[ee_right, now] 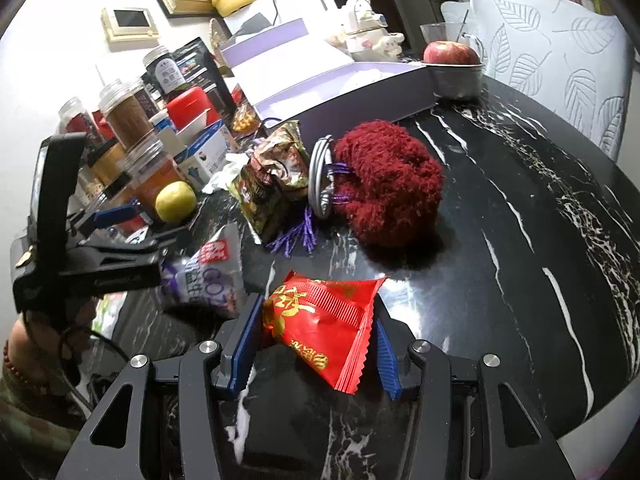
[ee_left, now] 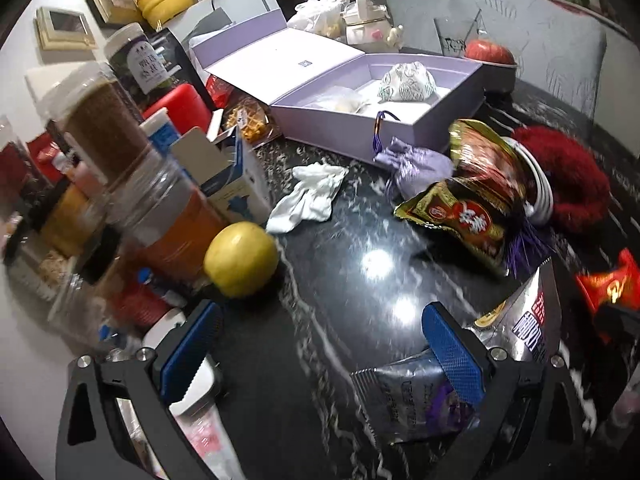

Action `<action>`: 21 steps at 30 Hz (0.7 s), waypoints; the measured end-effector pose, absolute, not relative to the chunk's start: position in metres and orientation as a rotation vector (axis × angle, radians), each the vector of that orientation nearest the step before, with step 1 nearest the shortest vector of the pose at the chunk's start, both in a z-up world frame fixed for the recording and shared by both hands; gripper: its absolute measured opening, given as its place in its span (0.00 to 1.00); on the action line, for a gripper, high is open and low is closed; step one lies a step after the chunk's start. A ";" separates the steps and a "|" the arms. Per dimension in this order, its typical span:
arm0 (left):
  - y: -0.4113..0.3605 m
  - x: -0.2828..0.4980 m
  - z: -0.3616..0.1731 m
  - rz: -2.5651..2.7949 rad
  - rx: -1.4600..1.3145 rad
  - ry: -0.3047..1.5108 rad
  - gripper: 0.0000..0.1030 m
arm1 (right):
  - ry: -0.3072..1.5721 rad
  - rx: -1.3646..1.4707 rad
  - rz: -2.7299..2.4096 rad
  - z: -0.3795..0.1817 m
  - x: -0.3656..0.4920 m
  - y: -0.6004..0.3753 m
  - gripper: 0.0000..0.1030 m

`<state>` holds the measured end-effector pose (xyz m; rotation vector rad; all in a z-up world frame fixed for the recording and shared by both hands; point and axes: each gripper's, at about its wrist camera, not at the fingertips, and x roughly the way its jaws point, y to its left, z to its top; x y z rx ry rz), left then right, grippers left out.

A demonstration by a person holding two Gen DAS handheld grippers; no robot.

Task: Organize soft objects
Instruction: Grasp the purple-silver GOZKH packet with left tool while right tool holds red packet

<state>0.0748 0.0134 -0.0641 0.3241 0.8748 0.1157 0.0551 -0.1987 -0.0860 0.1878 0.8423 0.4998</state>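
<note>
Right hand-held gripper [ee_right: 312, 344] pinches red packet [ee_right: 320, 320]; left hand-held gripper [ee_left: 320, 344] spread wide.

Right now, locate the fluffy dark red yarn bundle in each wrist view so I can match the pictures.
Left wrist view: fluffy dark red yarn bundle at the right edge, behind the gold snack packet.
Right wrist view: the same bundle sits at centre, right of that packet.
Shared landmark: the open lilac cardboard box, just behind the bundle in both views.
</note>
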 end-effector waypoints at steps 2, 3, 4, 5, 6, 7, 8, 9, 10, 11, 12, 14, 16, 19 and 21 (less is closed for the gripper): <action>0.015 0.065 -0.058 0.080 0.273 0.859 1.00 | 0.841 0.188 0.506 -0.086 0.053 -0.198 0.49; 0.017 0.062 -0.055 0.055 0.238 0.848 1.00 | 0.840 0.187 0.509 -0.086 0.052 -0.198 0.49; 0.019 0.059 -0.052 0.031 0.205 0.838 1.00 | 0.838 0.185 0.513 -0.086 0.051 -0.198 0.49; 0.020 0.055 -0.048 0.003 0.174 0.825 1.00 | 0.838 0.184 0.514 -0.086 0.050 -0.198 0.49; 0.021 0.051 -0.043 -0.028 0.150 0.812 1.00 | 0.836 0.183 0.517 -0.086 0.049 -0.197 0.49; 0.021 0.048 -0.040 -0.055 0.137 0.801 1.00 | 0.831 0.182 0.522 -0.084 0.048 -0.197 0.49; 0.019 0.045 -0.037 -0.080 0.128 0.791 1.00 | 0.826 0.182 0.526 -0.083 0.047 -0.197 0.49; 0.018 0.044 -0.036 -0.096 0.125 0.785 1.00 | 0.822 0.182 0.529 -0.082 0.045 -0.197 0.49; 0.017 0.042 -0.035 -0.111 0.125 0.780 1.00 | 0.818 0.181 0.533 -0.081 0.044 -0.196 0.49; 0.013 0.041 -0.035 -0.134 0.129 0.776 1.00 | 0.816 0.180 0.535 -0.080 0.042 -0.196 0.49; 0.011 0.041 -0.036 -0.152 0.131 0.780 1.00 | 0.813 0.180 0.536 -0.079 0.041 -0.196 0.49; 0.003 0.042 -0.043 -0.208 0.134 0.810 1.00 | 0.810 0.177 0.536 -0.078 0.038 -0.196 0.49; -0.006 0.042 -0.052 -0.247 0.147 0.827 1.00 | 0.810 0.172 0.532 -0.078 0.035 -0.196 0.49; -0.014 0.044 -0.062 -0.260 0.201 0.826 1.00 | 0.813 0.162 0.522 -0.078 0.033 -0.198 0.49; -0.017 0.052 -0.074 -0.231 0.234 0.853 1.00 | 0.817 0.162 0.516 -0.078 0.031 -0.200 0.49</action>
